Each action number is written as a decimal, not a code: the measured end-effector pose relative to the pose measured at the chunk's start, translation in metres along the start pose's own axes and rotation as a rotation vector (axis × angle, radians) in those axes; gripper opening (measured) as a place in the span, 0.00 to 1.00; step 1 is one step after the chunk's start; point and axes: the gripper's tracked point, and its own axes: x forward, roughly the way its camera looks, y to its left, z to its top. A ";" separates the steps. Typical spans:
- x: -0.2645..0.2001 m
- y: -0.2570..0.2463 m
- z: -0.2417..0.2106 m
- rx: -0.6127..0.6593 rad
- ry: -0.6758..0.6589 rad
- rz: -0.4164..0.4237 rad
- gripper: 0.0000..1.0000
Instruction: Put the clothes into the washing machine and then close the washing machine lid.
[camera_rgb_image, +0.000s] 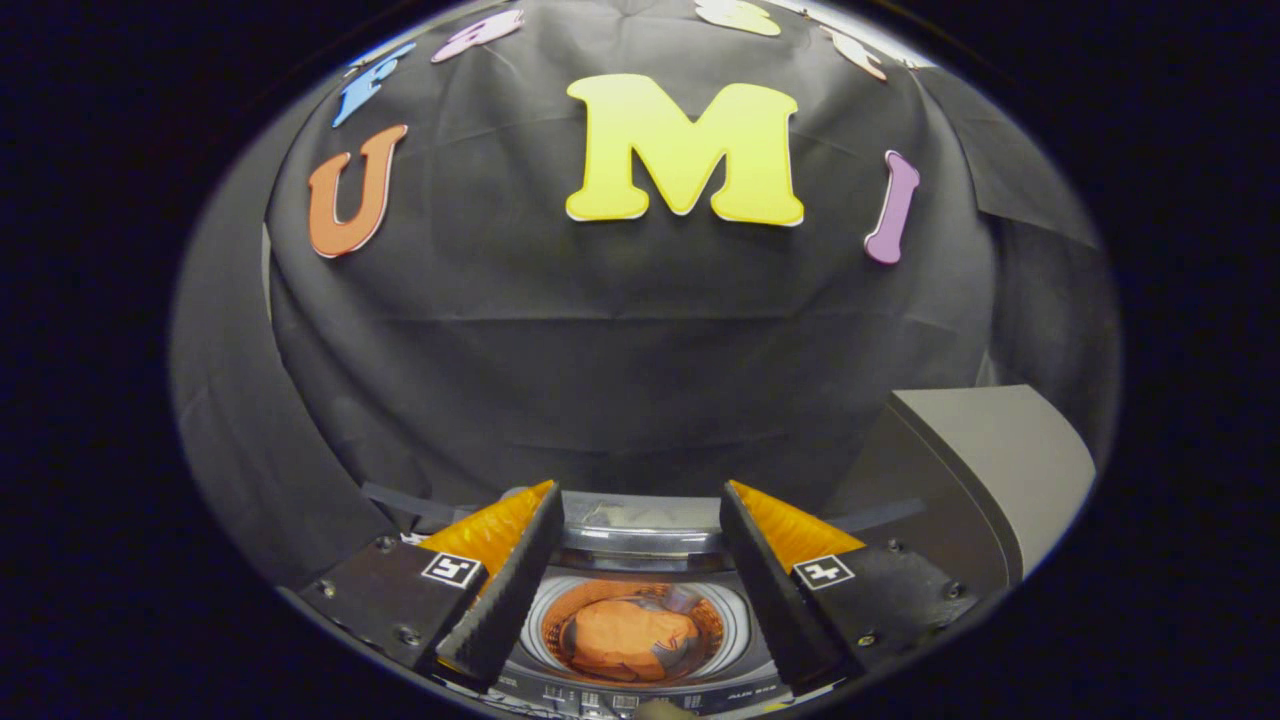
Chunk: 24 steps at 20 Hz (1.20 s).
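A small top-loading washing machine (640, 690) sits below and between my fingers, its round drum open to view. An orange piece of clothing (628, 637) lies bunched inside the drum. The machine's clear lid (640, 520) stands raised at the back of the opening, just beyond my fingertips. My gripper (640, 505) hovers above the machine, open, with a wide gap and nothing held between the fingers.
A grey box-like object (985, 470) stands to the right of the machine, close to my right finger. Black cloth covers the booth's wall behind everything.
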 end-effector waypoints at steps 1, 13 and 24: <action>-0.002 0.000 -0.004 -0.001 0.000 0.003 0.99; -0.012 -0.006 -0.106 -0.069 0.213 0.005 0.98; -0.035 -0.008 -0.100 -0.054 0.222 0.028 0.98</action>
